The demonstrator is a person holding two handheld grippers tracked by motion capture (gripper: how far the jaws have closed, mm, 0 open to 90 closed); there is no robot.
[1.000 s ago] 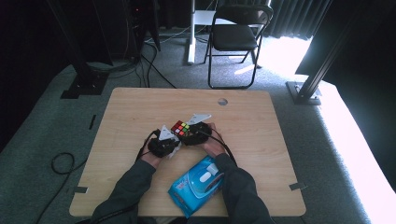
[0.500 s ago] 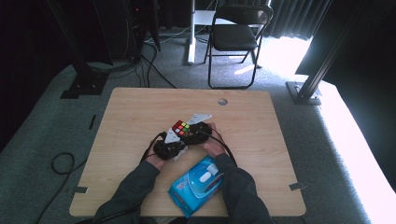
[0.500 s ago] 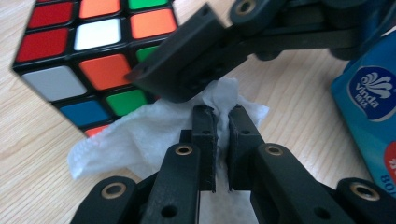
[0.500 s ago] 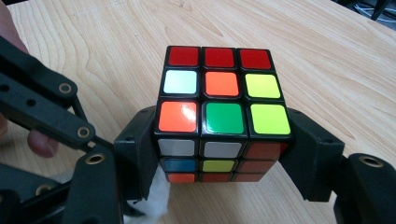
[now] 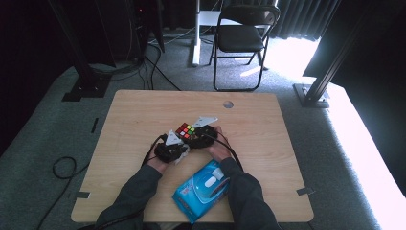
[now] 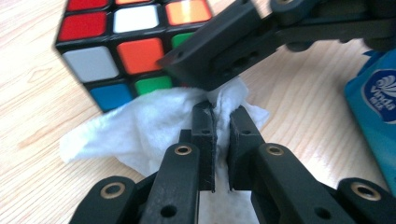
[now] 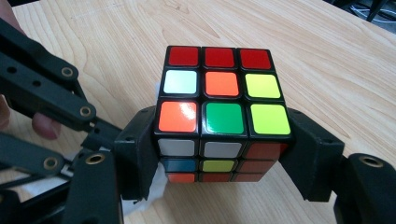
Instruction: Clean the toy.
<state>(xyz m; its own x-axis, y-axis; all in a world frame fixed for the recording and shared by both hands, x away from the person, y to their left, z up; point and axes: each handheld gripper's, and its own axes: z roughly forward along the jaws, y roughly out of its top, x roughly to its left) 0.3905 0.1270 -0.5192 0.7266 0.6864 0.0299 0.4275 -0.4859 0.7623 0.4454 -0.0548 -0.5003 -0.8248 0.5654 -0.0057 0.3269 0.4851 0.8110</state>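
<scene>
On the wooden table (image 5: 134, 120), near its middle, the right gripper (image 7: 223, 154) squeezes a color cube (image 7: 219, 102) from both sides. Just beside the cube, the left gripper (image 6: 222, 123) pinches a white tissue (image 6: 140, 126). Nearer the person lies a blue tissue pack (image 5: 203, 191). Behind the table stands a black chair (image 5: 242, 38) on gray carpet (image 5: 52, 124).

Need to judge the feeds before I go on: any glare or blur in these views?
High view: sunlight blows out the floor at right, room behind dark. Left gripper view: white tissue slightly overexposed, near fingers soft. Right gripper view: sharp, a glossy glint on the cube top.
</scene>
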